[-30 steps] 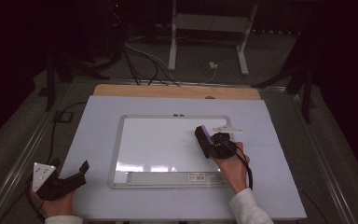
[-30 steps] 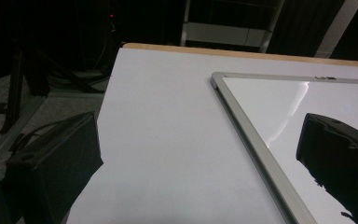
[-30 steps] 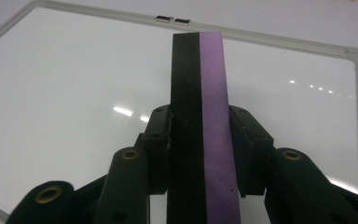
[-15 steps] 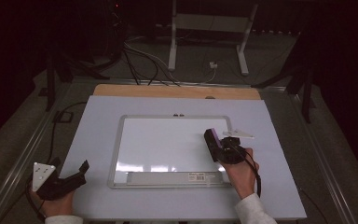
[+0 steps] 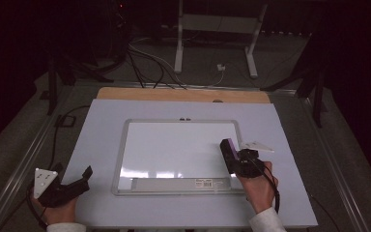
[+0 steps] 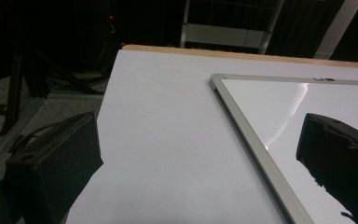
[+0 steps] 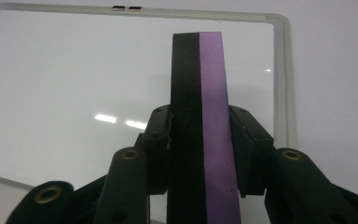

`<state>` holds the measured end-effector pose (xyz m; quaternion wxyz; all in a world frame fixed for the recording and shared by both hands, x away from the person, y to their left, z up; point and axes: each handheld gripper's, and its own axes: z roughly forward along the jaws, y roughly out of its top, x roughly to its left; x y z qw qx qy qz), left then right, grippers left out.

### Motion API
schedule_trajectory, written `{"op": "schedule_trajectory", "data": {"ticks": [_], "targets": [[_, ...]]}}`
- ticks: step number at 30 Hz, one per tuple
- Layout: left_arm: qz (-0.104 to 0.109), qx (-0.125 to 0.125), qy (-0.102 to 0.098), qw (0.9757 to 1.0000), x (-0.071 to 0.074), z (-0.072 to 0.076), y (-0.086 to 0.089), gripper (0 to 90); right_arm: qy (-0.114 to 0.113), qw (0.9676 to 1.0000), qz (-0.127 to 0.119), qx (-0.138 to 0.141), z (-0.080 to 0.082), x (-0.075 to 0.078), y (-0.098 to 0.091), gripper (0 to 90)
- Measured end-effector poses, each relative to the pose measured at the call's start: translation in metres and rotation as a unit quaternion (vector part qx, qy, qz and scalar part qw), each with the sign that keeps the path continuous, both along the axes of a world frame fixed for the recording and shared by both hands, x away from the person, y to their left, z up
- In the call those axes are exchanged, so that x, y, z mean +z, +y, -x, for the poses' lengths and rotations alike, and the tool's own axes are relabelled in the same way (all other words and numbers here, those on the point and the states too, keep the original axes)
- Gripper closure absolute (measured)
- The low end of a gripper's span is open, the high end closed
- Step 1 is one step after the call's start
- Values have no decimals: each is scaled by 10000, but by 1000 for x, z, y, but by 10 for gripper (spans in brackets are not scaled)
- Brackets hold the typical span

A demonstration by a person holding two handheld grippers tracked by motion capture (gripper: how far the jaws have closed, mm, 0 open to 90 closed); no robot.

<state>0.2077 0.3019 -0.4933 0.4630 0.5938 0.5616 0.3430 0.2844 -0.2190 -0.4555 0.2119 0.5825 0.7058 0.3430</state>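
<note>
Eraser [image 7: 199,130] base behind tool [image 7: 199,154]

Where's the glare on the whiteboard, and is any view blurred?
High view: bright patches low on the whiteboard, dark surroundings. Right gripper view: two small glints left of the eraser, sharp. Left gripper view: a curved streak; near left gripper jaws soft.
</note>
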Motion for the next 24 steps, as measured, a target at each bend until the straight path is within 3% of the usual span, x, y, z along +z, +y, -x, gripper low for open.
{"op": "schedule_trajectory", "data": {"ticks": [8, 24], "targets": [[-3, 26, -24, 10000, 0, 0, 0, 5, -48, 9999, 37, -151, 12, 0, -6, 628], [12, 47, -54, 10000, 1, 1, 0, 5, 94, 9986, 64, -513, 25, -13, -16, 628]]}}
